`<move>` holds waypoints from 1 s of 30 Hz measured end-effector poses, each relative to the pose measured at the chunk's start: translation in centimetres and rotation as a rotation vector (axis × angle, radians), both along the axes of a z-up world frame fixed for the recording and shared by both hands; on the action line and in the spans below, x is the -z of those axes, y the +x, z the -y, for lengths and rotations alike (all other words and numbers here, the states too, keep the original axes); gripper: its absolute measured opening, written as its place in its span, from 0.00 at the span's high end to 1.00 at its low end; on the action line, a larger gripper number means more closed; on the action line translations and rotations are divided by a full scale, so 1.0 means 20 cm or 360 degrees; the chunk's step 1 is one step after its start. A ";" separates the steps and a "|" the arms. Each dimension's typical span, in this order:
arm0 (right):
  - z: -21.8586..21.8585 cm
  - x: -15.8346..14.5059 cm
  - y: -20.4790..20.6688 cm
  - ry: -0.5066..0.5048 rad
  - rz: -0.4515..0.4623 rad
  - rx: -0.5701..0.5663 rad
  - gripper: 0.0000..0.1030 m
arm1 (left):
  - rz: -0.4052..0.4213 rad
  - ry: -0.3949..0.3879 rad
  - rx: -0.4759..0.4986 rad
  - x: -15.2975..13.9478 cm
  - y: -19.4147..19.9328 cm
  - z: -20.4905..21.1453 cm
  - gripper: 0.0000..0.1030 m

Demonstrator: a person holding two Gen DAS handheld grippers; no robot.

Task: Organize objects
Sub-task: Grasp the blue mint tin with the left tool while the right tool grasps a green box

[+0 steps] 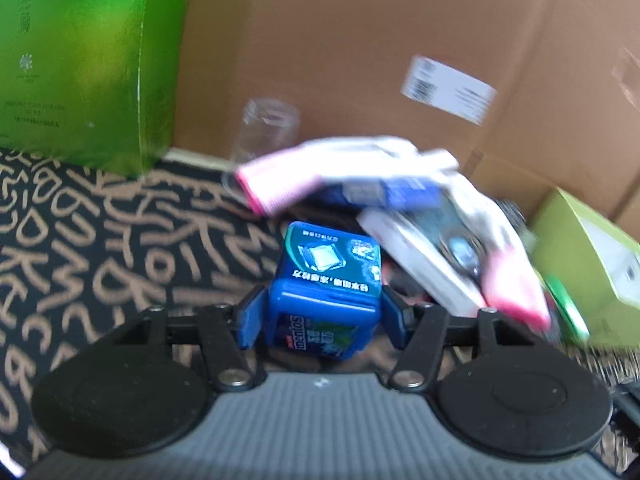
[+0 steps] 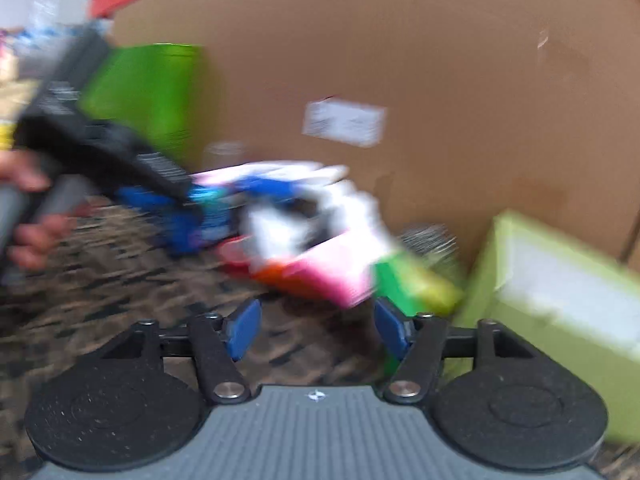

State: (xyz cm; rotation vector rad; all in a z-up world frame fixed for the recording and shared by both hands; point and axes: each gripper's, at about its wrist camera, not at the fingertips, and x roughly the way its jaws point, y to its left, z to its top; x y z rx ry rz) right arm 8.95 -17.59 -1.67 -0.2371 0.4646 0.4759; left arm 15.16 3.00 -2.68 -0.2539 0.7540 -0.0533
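One blue mint box (image 1: 326, 288) sits clamped between the blue fingers (image 1: 249, 322) of my left gripper (image 1: 322, 318), both pads pressed flat against its sides, with its printed lid facing up and away from me, just in front of the pile. That pile (image 1: 404, 216) of pink-edged and white packets lies heaped just beyond it on the patterned tabletop (image 1: 100, 248), with a clear glass (image 1: 266, 136) standing behind its left end against the cardboard wall (image 1: 360, 40). My right gripper (image 2: 318, 330) hangs spread wide and grips nothing, its fingers (image 2: 244, 330) apart over the tabletop short of the pink packet. From the right wrist, blurred, I see my left hand (image 2: 28, 208) on its black gripper reaching in from the left, which the left view cannot show. A tall green box (image 1: 80, 60) stands at the far left, a pale green box (image 2: 560, 312) just to the right of my right fingers. Open cloth lies to the left of the mint box; the right side is crowded up to the pale green box.
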 end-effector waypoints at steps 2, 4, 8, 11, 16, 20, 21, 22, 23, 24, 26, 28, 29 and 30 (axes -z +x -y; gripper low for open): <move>0.02 0.00 -0.07 0.0135 -0.0156 -0.0133 0.48 | -0.0006 0.0014 0.0080 0.00 -0.11 0.04 0.42; 0.05 -0.01 -0.12 0.0150 -0.0124 -0.0108 0.47 | -0.0006 0.0035 0.0150 0.00 -0.21 0.06 0.42; 0.10 -0.06 -0.10 0.0141 0.0069 0.0041 0.45 | -0.0021 0.0056 0.0199 -0.03 -0.29 0.09 0.42; 0.10 -0.07 0.00 0.0054 0.0218 0.0179 0.41 | -0.0021 0.0062 0.0193 -0.04 -0.30 0.10 0.42; 0.07 0.02 0.20 -0.0204 0.0217 0.0332 0.78 | -0.0017 0.0092 0.0195 -0.04 -0.31 0.09 0.35; 0.08 0.03 0.06 -0.0241 0.0219 0.0258 0.79 | -0.0026 0.0066 0.0215 -0.04 -0.30 0.07 0.36; 0.07 0.03 0.00 -0.0317 0.0249 0.0202 0.79 | -0.0027 0.0067 0.0224 -0.04 -0.30 0.08 0.36; 0.06 0.05 -0.08 -0.0393 0.0261 0.0122 0.79 | -0.0024 0.0074 0.0229 -0.04 -0.30 0.09 0.36; 0.05 0.07 -0.14 -0.0439 0.0262 0.0058 0.77 | -0.0017 0.0080 0.0236 -0.04 -0.30 0.10 0.34; 0.04 0.09 -0.21 -0.0462 0.0268 -0.0004 0.71 | -0.0013 0.0083 0.0242 -0.03 -0.30 0.11 0.32; 0.03 0.10 -0.31 -0.0444 0.0254 -0.0095 0.53 | -0.0007 0.0103 0.0237 -0.03 -0.30 0.13 0.24; 0.05 0.08 -0.34 -0.0334 0.0242 -0.0131 0.27 | -0.0004 0.0134 0.0254 -0.02 -0.30 0.15 0.26; 0.06 0.06 -0.33 -0.0290 0.0251 -0.0130 0.25 | -0.0004 0.0143 0.0265 -0.02 -0.30 0.15 0.28; 0.06 0.05 -0.30 -0.0267 0.0252 -0.0120 0.25 | -0.0001 0.0153 0.0270 -0.02 -0.29 0.15 0.30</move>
